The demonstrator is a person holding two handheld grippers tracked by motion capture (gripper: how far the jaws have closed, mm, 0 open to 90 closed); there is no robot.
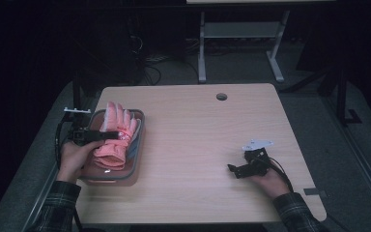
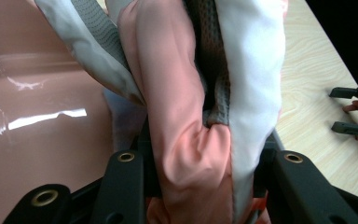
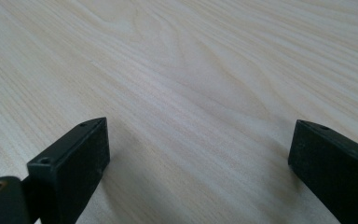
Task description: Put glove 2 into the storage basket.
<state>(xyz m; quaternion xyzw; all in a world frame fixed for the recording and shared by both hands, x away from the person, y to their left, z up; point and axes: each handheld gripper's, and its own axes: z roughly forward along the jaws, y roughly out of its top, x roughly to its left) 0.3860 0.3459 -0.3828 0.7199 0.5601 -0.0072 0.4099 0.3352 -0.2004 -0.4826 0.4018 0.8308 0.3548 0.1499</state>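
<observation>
In the high view, a pink glove (image 1: 114, 137) was seen lying in and over a pink tray (image 1: 136, 162) at the left edge of the surface (image 1: 198, 145), with the left hand-held gripper (image 1: 107, 136) reaching across it. The right hand-held gripper (image 1: 232, 170) was rested on the surface well apart from the tray. A slip was judged possible: only a fold of soft fabric appeared to be pinched, so the glove could be dragged out unevenly or caught on the tray rim.

In the left gripper view, the glove (image 2: 186, 116) was shown bunched between the jaws, which were closed partway upon it, the pink and white fabric being pressed from both sides above the glossy tray (image 2: 37, 116).

In the right gripper view, the jaws were held wide apart over bare surface (image 3: 191, 84), with nothing between them.
</observation>
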